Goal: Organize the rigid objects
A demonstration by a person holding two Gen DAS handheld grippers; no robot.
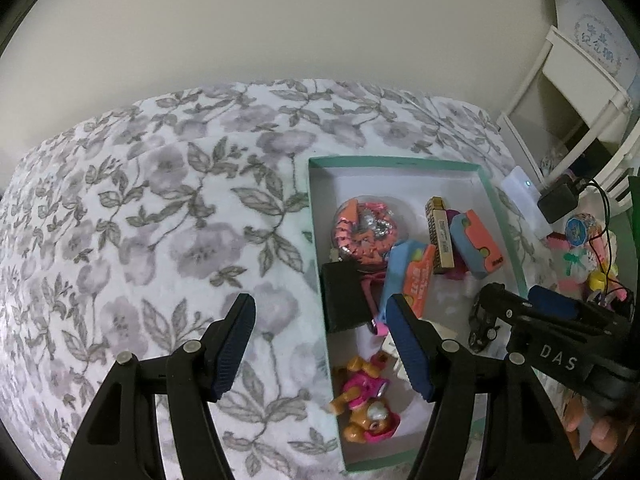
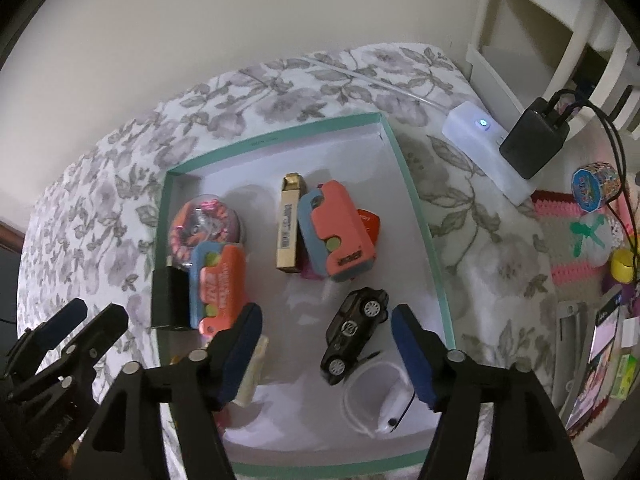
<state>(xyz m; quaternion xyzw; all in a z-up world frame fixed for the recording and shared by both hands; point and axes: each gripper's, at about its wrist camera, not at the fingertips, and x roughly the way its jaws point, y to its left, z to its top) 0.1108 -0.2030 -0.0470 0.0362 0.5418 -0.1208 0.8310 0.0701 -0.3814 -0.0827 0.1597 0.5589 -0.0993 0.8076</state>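
Observation:
A shallow box with a teal rim (image 2: 416, 216) lies on a floral bedspread and holds several toys. A black toy car (image 2: 354, 332) lies in its near right part, below and between the fingers of my right gripper (image 2: 326, 316), which stands open with its pads clear of the car. In the box are also two coral-and-blue cases (image 2: 338, 236) (image 2: 218, 284), a gold carton (image 2: 289, 228), a round pink toy (image 2: 204, 220) and a black block (image 2: 170, 300). My left gripper (image 1: 320, 308) is open and empty over the box's left wall (image 1: 316, 240). A pink pup figure (image 1: 366, 396) lies beneath it.
A white power strip (image 2: 484, 148) with a black charger (image 2: 534, 140) and cables lies right of the box. Beyond it are a crochet mat (image 2: 576, 236), a tape roll (image 2: 596, 186) and small items. White shelving (image 1: 568, 92) stands at the far right. Floral bedspread (image 1: 160, 220) spreads to the left.

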